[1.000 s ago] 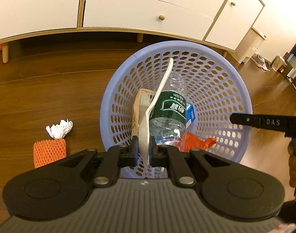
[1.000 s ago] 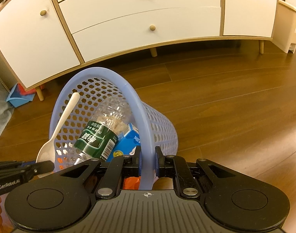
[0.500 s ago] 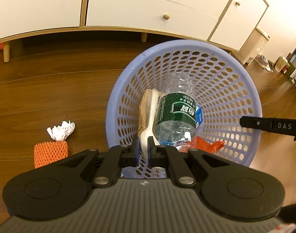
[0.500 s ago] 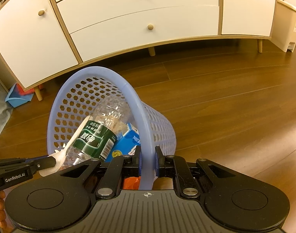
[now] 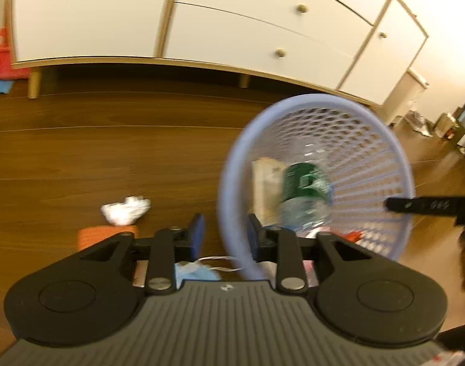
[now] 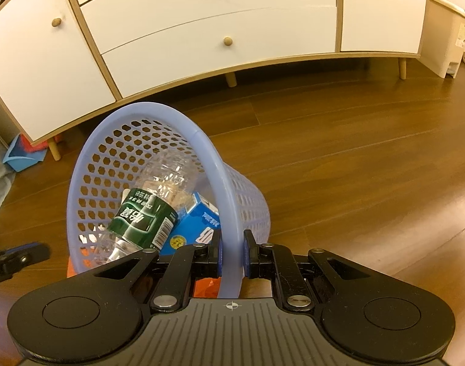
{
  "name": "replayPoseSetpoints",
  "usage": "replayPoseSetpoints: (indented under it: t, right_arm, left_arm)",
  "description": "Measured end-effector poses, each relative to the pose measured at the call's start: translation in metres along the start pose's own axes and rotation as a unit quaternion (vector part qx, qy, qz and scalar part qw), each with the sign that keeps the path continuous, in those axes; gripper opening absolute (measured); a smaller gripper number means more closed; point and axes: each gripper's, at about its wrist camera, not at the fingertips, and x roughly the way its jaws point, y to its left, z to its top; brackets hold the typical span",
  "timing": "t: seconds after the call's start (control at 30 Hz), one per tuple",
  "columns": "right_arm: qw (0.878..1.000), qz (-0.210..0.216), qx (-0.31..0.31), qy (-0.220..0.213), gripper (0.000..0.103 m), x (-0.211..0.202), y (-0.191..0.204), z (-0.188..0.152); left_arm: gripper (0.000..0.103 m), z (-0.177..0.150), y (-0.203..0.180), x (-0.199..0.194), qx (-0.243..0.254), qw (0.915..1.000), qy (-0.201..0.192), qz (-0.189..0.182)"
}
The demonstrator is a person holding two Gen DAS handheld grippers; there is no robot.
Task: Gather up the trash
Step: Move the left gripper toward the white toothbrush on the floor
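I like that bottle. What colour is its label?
Dark green with white writing, on the bottle; clearest in the right wrist view.

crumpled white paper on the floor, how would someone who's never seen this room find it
Start at the long white sideboard and come down over the wood floor to the lilac basket. Left of the basket lies the crumpled white paper, right behind an orange mesh wad; it is the only white scrap there.

Blurred lavender basket (image 5: 381, 140) with green-labelled bottle (image 5: 305, 183), rim between parted left gripper (image 5: 223, 238) fingers (image 5: 196, 238).
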Motion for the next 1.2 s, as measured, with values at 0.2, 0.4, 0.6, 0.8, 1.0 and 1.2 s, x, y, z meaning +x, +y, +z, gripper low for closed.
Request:
replayPoseSetpoints:
  t: [0.2,0.4,0.6,0.8,1.0,1.2]
  right_arm:
    - [1.0,-0.003,0.004,-0.001,0.009,0.0,0.0,-0.001]
    - [1.0,-0.006,0.003,-0.002,0.009,0.0,0.001,-0.002]
    - [1.0,-0.01,-0.002,-0.002,0.009,0.002,0.003,-0.003]
    - [1.0,-0.013,0.0,-0.004,0.009,0.003,0.002,-0.003]
    - [1.0,-0.022,0.02,-0.007,0.009,0.005,0.004,-0.002]
    - [0.999,-0.022,0.018,-0.018,0.009,0.0,0.015,-0.003]
  left_arm:
    - [0.032,-0.047,0.054,0.005,0.023,0.9942,0.052,0.091]
    - [0.032,-0.103,0.085,0.022,0.05,0.9829,0.129,0.122]
    - [0.032,-0.115,0.096,0.034,0.036,0.9822,0.132,0.129]
    - [0.04,-0.091,0.107,0.052,-0.012,0.9879,0.088,0.127]
    - [0.041,-0.076,0.107,0.071,0.002,0.9886,0.08,0.127]
    - [0.041,-0.073,0.114,0.084,-0.012,0.9889,0.076,0.127]
